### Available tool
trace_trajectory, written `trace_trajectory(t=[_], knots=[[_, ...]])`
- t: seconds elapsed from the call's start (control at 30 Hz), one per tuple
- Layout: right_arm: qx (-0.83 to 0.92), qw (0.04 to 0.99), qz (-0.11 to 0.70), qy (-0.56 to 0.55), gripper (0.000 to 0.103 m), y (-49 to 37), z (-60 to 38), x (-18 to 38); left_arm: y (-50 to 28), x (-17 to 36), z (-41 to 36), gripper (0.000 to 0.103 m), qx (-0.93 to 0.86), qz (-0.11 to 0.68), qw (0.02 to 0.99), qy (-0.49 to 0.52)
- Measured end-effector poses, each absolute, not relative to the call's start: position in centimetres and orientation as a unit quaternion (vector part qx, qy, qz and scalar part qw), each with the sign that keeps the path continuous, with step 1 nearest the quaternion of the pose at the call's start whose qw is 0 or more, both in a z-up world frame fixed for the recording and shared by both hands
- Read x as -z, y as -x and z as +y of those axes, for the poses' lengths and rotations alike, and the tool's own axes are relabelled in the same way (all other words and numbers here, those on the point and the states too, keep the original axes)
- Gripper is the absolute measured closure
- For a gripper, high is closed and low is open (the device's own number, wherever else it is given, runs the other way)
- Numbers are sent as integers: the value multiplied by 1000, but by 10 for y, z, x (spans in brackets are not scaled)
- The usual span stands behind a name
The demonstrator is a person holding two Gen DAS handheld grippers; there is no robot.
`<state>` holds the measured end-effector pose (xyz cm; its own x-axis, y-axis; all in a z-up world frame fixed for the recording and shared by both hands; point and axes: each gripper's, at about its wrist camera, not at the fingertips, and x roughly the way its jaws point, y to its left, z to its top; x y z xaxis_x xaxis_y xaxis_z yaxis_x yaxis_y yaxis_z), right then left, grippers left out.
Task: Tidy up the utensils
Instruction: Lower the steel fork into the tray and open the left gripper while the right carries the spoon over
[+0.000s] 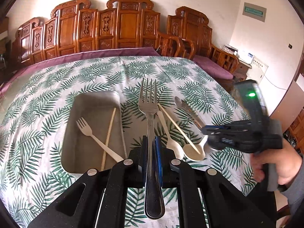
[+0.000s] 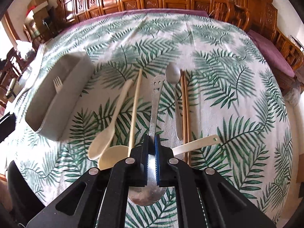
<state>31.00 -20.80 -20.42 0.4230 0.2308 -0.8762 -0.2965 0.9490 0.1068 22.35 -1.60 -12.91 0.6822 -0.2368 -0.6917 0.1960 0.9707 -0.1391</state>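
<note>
Steel fork (image 1: pixel 150 112) pinched mid-handle in left gripper (image 1: pixel 151 142), tines forward for tray (image 1: pixel 91 102) drop | smiley-handled spoon (image 2: pixel 155 102) clamped at neck in right gripper (image 2: pixel 151 146), clear of remaining utensils on cloth.

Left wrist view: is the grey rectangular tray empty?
No. The grey rectangular tray already holds a cream plastic fork and a wooden chopstick crossing it.

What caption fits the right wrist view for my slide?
Right gripper clamps a smiley-handled steel spoon above the leaf-print tablecloth, grey rectangular tray at left.
</note>
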Motion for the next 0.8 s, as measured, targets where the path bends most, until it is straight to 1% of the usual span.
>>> trace_trajectory(t=[0.13, 0.37, 0.8], knots=[[-169, 850, 498, 26, 96, -307, -205, 186, -230, 127, -2, 96, 107, 378, 919, 26], [-200, 856, 477, 20, 96, -301, -185, 164, -251, 139, 26, 96, 83, 394, 915, 15], [-244, 849, 467, 37, 96, -292, -138, 158, -292, 169, 59, 95, 56, 435, 899, 18]])
